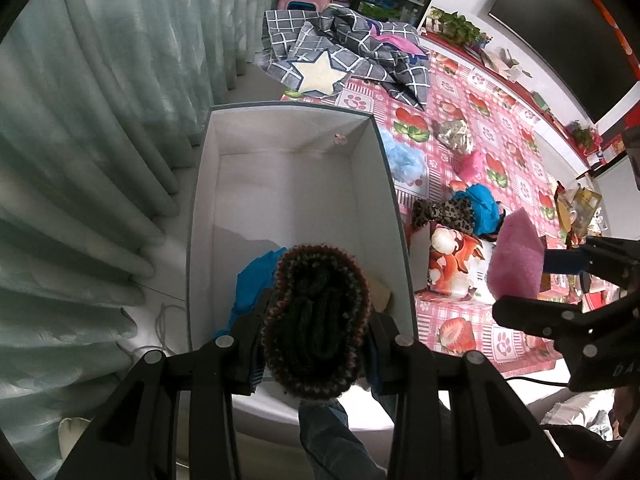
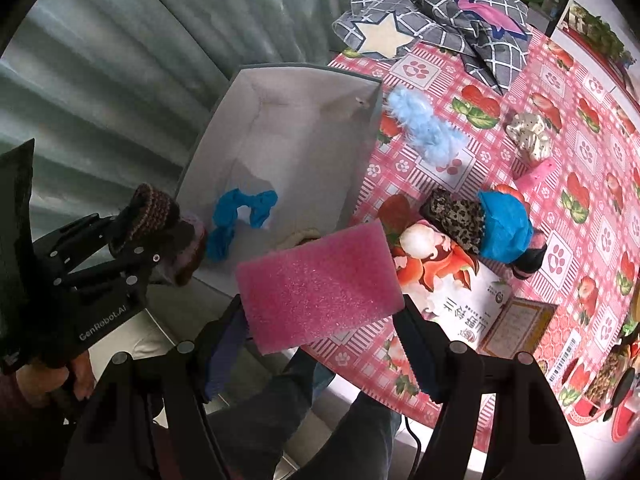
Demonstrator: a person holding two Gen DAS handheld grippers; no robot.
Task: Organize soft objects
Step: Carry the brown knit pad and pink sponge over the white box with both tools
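My left gripper (image 1: 316,340) is shut on a dark knitted hat (image 1: 318,320) with a patterned rim, held above the near end of an open white box (image 1: 296,152). The same gripper (image 2: 160,248) and the knitted hat (image 2: 156,216) appear at the left of the right wrist view. A blue cloth (image 2: 240,220) and a beige item (image 2: 298,236) lie on the floor of the white box (image 2: 296,92). My right gripper (image 2: 324,320) is shut on a pink foam sponge (image 2: 320,280), held above the box's near right corner; the pink foam sponge (image 1: 516,260) also shows in the left wrist view.
On the pink strawberry tablecloth (image 2: 560,160) lie a light blue fluffy piece (image 2: 424,124), a leopard-print piece (image 2: 456,216), a blue cloth bundle (image 2: 504,228), a pale scrunchie (image 2: 530,136), a printed carton (image 2: 452,280) and a checked grey cloth (image 2: 440,12). Curtains (image 1: 100,120) hang left.
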